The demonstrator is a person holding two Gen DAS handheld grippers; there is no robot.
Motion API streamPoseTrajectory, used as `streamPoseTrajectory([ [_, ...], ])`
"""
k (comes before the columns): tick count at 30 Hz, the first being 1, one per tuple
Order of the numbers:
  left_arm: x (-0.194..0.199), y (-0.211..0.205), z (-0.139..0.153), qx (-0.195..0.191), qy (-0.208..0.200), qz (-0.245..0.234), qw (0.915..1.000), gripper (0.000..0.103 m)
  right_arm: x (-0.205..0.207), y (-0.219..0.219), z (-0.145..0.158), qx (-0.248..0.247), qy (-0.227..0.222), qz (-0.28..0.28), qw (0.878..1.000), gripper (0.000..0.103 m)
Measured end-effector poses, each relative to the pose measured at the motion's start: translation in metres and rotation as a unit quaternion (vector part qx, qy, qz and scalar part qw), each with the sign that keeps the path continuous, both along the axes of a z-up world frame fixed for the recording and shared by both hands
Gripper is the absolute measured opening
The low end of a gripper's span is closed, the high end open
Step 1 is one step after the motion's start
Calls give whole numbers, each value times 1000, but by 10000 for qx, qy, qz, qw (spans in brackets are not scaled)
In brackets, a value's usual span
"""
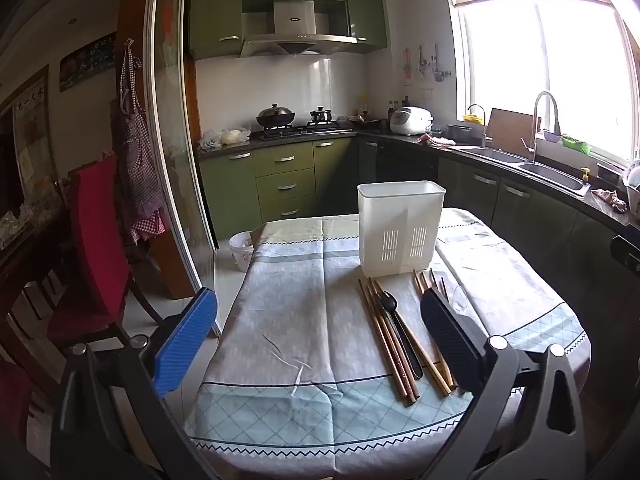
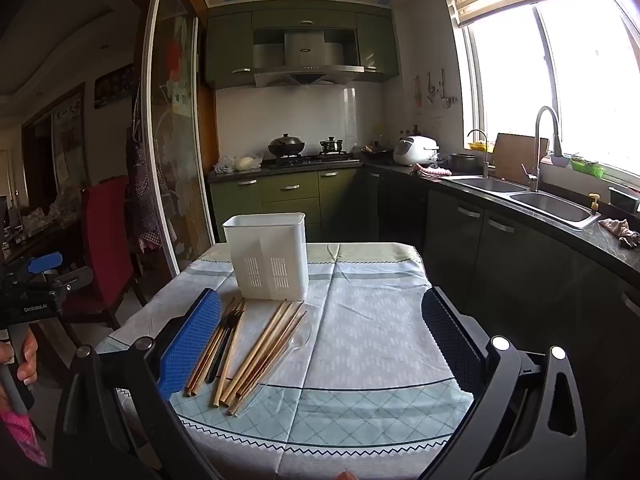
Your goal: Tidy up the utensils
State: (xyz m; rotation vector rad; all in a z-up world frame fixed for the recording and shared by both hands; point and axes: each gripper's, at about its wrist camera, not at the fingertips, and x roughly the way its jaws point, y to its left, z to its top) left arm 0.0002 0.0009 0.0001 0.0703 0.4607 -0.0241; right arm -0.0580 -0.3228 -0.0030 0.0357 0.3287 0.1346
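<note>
Both claws, left claw (image 1: 320,340) and right claw (image 2: 324,344), hung apart, empty. Chopsticks (image 2: 260,356), black fork (image 1: 394,328), clear spoon (image 2: 298,340): lower centre on desk (image 2: 380,340), before white holder (image 2: 266,256). I judged single end-grips best.

Each black-framed claw (image 1: 318,334) (image 2: 322,344) has textured blue pads (image 1: 186,342) and silver screws.

The holder (image 1: 401,229) was white, with slotted grilles low on its front. At its 6 o'clock lay brown wooden chopsticks (image 1: 386,336), a black spoon (image 1: 394,320) and a clear spoon (image 2: 298,342). The cloth (image 1: 288,320) on the worktop was pale grey-blue with a diamond-check border and zigzag edging. Each tool (image 1: 318,336) (image 2: 320,340) had blue textured pads on black frames. The cabinets (image 1: 280,176) were olive green, the chair (image 1: 98,240) red.
</note>
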Motion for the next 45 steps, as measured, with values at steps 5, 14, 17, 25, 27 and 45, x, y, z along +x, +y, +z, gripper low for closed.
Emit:
streamPoseTrajectory([
  [5, 1, 1, -2, 34, 19, 6, 10000, 97, 1, 0, 0, -30, 11, -7, 10000, 99],
  [14, 0, 6, -5, 24, 45, -11, 10000, 97, 1, 0, 0, -44, 27, 0, 10000, 99],
  [17, 1, 0, -6, 29, 67, 1, 10000, 97, 1, 0, 0, -43, 29, -1, 10000, 99],
  [25, 3, 1, -8, 26, 91, -11, 10000, 97, 2, 0, -1, -40, 40, -6, 10000, 99],
  [27, 3, 0, -8, 31, 91, -15, 10000, 97, 3, 0, -1, -36, 42, -10, 10000, 99],
  [45, 4, 0, -11, 27, 112, -21, 9999, 97, 3, -2, -2, -37, 58, -17, 10000, 99],
])
